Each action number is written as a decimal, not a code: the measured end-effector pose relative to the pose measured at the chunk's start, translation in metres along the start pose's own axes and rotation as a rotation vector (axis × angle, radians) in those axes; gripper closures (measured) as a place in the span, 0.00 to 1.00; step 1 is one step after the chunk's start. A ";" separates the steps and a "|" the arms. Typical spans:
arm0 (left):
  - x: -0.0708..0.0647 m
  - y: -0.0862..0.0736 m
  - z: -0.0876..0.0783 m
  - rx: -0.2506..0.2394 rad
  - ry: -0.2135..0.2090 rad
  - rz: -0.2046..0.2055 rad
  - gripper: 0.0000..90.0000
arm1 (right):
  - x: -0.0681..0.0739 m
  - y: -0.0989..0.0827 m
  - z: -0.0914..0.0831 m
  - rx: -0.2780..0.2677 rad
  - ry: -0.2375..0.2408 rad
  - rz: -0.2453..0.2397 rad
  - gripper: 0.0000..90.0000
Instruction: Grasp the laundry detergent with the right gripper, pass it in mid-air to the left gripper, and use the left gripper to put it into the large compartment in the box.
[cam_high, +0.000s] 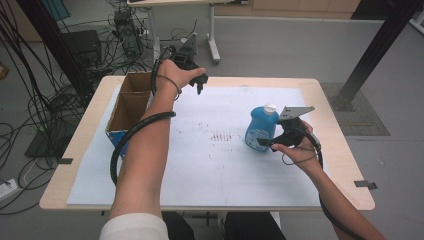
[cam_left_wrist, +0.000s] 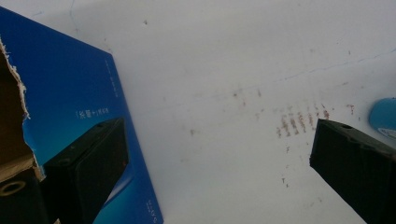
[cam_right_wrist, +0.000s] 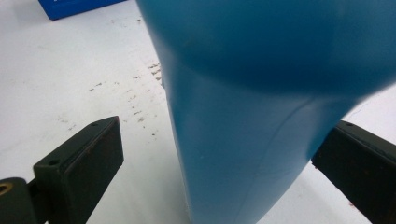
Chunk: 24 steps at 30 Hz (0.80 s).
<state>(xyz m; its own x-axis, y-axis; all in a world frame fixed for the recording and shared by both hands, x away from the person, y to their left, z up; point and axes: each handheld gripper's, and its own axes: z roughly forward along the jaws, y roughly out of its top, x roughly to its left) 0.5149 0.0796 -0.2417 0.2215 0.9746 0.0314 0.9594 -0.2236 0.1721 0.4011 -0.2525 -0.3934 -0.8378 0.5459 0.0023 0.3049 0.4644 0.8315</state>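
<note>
Straddling bottle (cam_high: 261, 128) body with right claw (cam_high: 268, 144) spread, left claw (cam_high: 199, 83) spread beyond; probably smooth, slippery, heavy; gripping mid-body safest.

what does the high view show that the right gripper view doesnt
High view alone: the bottle's white cap, the open cardboard box, both forearms, the left claw raised near the box, the table edge and floor cables. Right gripper view alone: the right claw open, its jaws either side of the bottle, a gap at the left jaw. Shared: the blue bottle and the smudged white sheet.
</note>
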 end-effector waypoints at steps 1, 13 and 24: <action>0.000 0.000 0.000 -0.002 0.000 -0.001 0.06 | 0.000 0.000 0.000 -0.001 0.000 0.000 0.02; -0.002 0.001 0.000 -0.002 -0.001 0.003 0.06 | 0.000 0.000 -0.002 -0.006 0.000 -0.002 0.02; -0.003 0.001 0.000 -0.001 -0.001 0.005 0.06 | -0.001 0.000 -0.001 -0.008 0.002 -0.005 0.02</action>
<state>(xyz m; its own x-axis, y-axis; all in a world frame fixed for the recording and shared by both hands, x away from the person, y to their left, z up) 0.5154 0.0768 -0.2411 0.2261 0.9736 0.0310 0.9581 -0.2280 0.1731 0.4012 -0.2536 -0.3926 -0.8402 0.5423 -0.0012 0.2969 0.4619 0.8357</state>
